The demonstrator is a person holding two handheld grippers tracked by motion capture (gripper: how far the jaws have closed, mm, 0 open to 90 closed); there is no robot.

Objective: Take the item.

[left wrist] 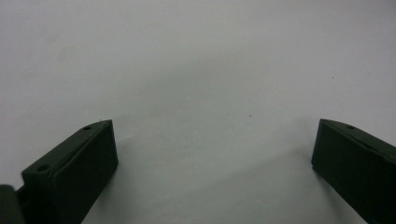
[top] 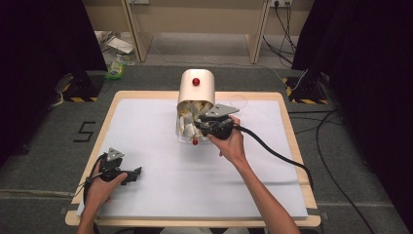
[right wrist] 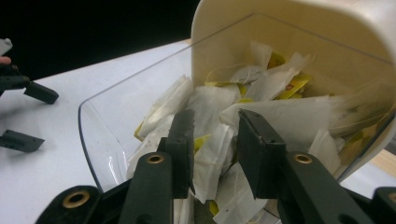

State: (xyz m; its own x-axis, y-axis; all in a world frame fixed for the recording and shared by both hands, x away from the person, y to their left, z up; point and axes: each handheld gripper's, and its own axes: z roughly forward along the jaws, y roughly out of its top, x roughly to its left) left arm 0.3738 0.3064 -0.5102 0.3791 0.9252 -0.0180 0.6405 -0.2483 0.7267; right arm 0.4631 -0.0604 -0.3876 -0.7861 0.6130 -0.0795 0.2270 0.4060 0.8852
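Right gripper (right wrist: pixel 212 140) is narrowed around a tea bag (right wrist: pixel 212 126) at frame centre, inside the bin (right wrist: pixel 93 121); grip not confirmed.

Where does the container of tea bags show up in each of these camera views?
High view: the tea bag container stands at the table's far middle, right gripper at its open front.
Left gripper view: not in it.
Right gripper view: upper right, clear front at centre.
Shared landmark: the white table sheet.

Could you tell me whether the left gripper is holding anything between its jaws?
No: the left gripper has its jaws standing wide apart over the bare white table, with nothing between them.
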